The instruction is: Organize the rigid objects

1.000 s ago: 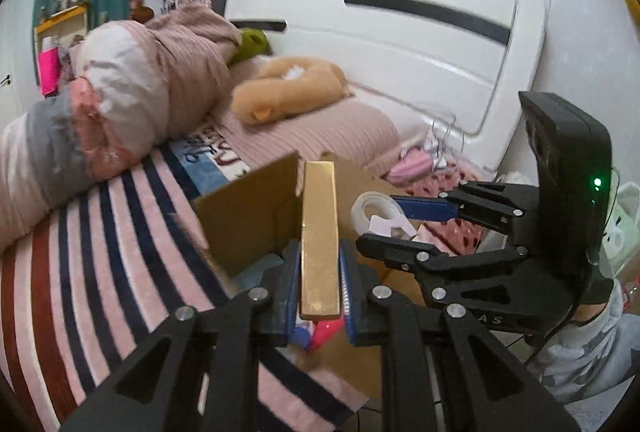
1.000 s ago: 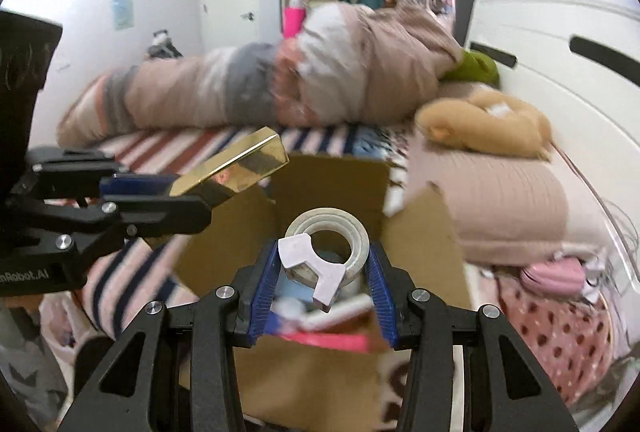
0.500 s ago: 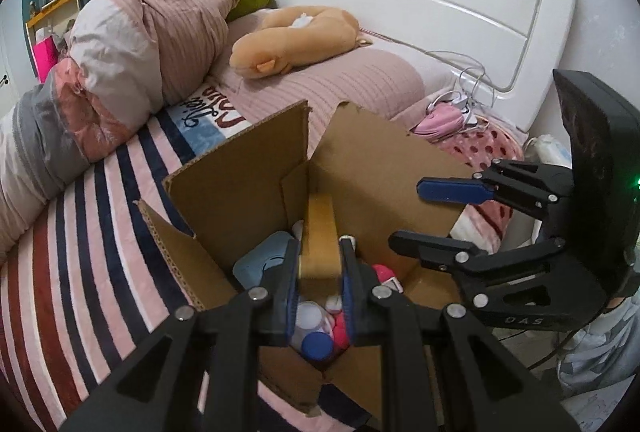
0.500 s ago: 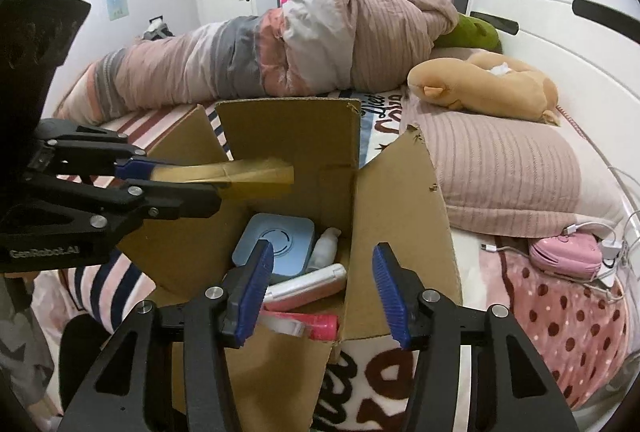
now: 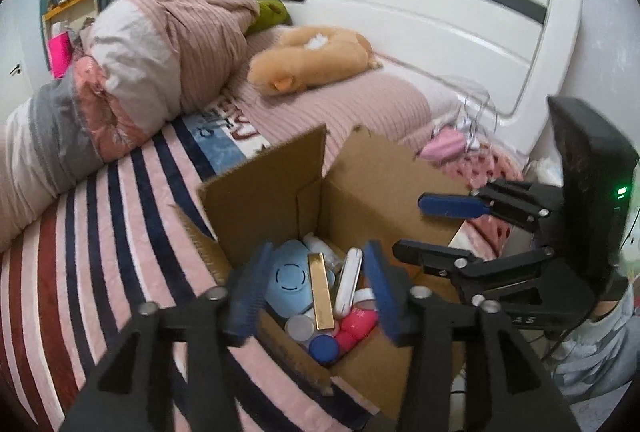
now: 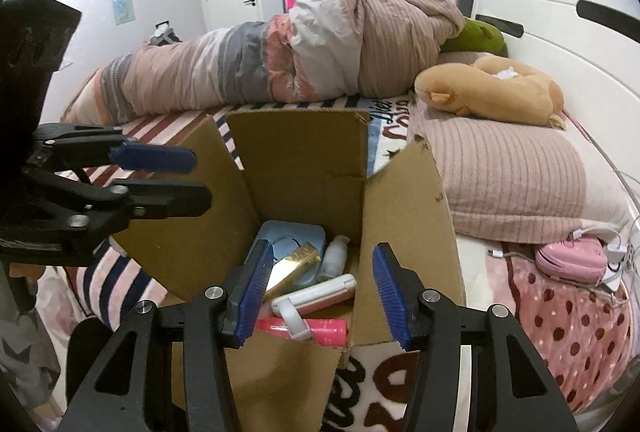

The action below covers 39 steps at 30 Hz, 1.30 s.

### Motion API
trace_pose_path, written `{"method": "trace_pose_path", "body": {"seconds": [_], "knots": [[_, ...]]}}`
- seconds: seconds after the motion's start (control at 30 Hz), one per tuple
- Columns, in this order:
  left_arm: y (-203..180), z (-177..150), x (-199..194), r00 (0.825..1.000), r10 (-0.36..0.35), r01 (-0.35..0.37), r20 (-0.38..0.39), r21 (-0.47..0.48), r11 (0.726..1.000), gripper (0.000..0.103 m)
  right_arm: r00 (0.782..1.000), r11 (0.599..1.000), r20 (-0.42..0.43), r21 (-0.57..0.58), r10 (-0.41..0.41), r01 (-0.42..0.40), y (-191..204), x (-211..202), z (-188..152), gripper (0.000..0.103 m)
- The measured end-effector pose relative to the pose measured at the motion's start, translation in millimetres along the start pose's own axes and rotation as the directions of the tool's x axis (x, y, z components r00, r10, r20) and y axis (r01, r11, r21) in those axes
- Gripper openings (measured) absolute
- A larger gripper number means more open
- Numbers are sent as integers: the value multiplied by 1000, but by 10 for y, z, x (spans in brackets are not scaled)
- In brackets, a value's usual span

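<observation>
An open cardboard box (image 5: 272, 191) (image 6: 304, 159) sits on the bed. The gold bar (image 5: 320, 290) (image 6: 296, 260) lies loose inside it, on a light blue case (image 5: 286, 280) (image 6: 280, 238). Beside it lie a white-and-pink tube (image 5: 348, 282) (image 6: 316, 296), a small white bottle (image 6: 334, 258), a red tube (image 6: 320, 328) and round caps (image 5: 322, 348). My left gripper (image 5: 316, 288) is open and empty just above the box; it also shows in the right wrist view (image 6: 180, 175). My right gripper (image 6: 320, 288) is open and empty over the box's near side, seen at right in the left wrist view (image 5: 416, 224).
A striped blanket (image 5: 100, 232) covers the bed. A rolled duvet (image 6: 260, 55), a tan plush toy (image 5: 312, 55) (image 6: 496, 87) and a pink pillow (image 6: 512, 175) lie behind the box. A white headboard (image 5: 420, 3) stands at the back. A pink pouch with cables (image 6: 572, 260) lies at right.
My left gripper opened and let go of the gold bar, which now lies in the box. A second ago my right gripper released the roll of tape and has stayed open.
</observation>
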<state>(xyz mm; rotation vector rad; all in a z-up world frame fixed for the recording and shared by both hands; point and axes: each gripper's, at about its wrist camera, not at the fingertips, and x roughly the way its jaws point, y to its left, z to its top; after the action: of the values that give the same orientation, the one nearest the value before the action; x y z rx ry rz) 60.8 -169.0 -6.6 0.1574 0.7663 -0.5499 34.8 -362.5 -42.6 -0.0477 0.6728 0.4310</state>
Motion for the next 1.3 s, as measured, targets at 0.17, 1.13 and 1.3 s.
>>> {"method": "trace_pose_path", "body": {"seconds": [0.17,1.13,1.3], "knots": [[92,-57,-414,990,77,-69,116,-70,995,78,995,995,78,-80,63,-57,158,-168,110,65],[627,-550,-1231,848,494,-401,192,-377,835,96,924,963,292,-183,246,-199,540,-608,366,103],[628,-565,-1241,847,497,-405,189,-376,833,96,923,962,290,-184,251,-204,544,-610,361,103]]}}
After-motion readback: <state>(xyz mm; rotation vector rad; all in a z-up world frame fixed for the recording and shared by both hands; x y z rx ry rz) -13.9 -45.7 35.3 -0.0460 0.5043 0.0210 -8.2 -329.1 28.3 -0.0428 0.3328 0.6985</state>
